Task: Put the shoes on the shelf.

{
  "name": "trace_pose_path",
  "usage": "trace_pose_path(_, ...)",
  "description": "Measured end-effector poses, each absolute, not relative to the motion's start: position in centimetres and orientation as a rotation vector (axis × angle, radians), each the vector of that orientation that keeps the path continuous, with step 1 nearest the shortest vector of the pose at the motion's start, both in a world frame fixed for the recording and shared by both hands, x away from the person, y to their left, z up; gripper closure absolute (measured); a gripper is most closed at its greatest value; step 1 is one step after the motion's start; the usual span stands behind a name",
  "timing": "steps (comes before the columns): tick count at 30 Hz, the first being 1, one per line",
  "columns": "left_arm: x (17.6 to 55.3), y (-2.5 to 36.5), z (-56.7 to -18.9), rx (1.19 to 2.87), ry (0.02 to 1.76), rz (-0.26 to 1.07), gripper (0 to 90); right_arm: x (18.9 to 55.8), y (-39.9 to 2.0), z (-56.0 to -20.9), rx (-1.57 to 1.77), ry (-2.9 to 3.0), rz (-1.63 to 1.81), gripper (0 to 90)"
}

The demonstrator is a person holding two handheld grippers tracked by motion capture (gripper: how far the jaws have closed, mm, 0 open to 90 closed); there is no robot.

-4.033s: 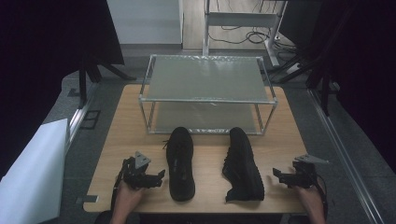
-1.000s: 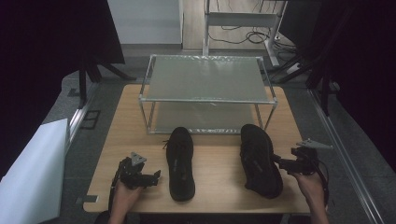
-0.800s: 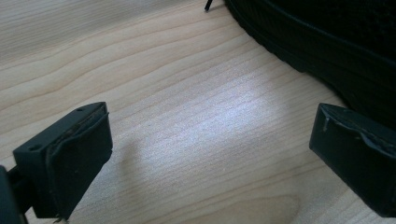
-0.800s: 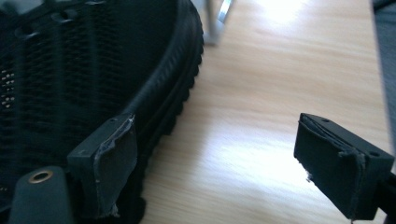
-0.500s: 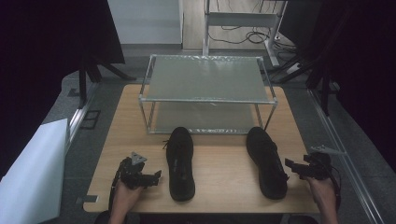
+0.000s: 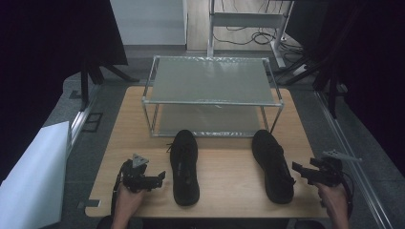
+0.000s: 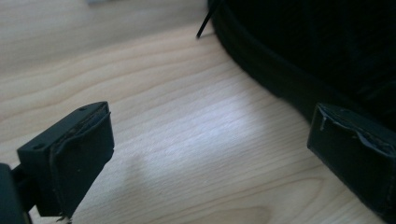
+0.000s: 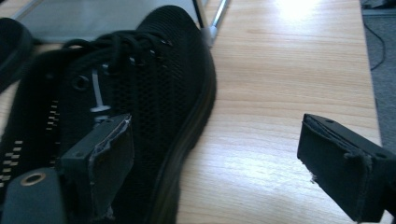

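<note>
Two shoes on the table (image 6: 229,183), well apart, before the rack (image 6: 210,102): left shoe (image 6: 184,167) just right of left tongs (image 6: 161,176); right shoe (image 6: 272,164) just left of right tongs (image 6: 297,168).

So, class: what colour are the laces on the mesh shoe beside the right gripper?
Black, like the black mesh shoe itself; the laces show best in the right gripper view.

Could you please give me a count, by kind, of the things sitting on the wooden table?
Black shoes: 2 (left shoe, right shoe)
Metal-framed racks: 1 (rack)
Total: 3
</note>
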State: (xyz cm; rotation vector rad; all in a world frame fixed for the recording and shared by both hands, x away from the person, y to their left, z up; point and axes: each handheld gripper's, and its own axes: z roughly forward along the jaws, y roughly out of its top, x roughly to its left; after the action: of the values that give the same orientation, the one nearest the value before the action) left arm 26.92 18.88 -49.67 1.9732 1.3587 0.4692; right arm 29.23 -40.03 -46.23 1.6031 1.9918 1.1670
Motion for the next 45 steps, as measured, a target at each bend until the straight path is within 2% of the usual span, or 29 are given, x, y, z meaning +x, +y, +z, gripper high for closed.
trace_pose_path(8, 26.9, 17.7, -47.5, 1.918, 1.291, 0.462, 1.7, 28.8, -39.4, -45.4, 1.568, 2.024, 1.223, 8.2)
trace_pose_path(18, 27.5, 14.9, -46.0, 1.935, 1.221, 0.424, 3.1, 29.3, -38.2, -45.2, 1.53, 2.074, 1.231, 8.7)
trace_pose_path(26, 28.0, 12.9, -46.3, 1.975, 1.201, 0.392, 3.0, 30.1, -36.5, -45.6, 1.483, 2.137, 1.2, 10.0)
trace_pose_path(39, 29.4, 11.3, -48.3, 2.016, 1.269, 0.407, 2.9, 32.2, -34.3, -48.0, 1.476, 2.191, 1.125, 13.4)
trace_pose_path(43, 30.1, 10.9, -48.7, 2.028, 1.285, 0.422, 2.4, 32.5, -34.1, -48.5, 1.475, 2.193, 1.118, 20.5)
trace_pose_path(45, 30.3, 10.7, -49.0, 2.017, 1.303, 0.417, 4.9, 32.4, -34.0, -48.6, 1.464, 2.177, 1.101, 27.1)
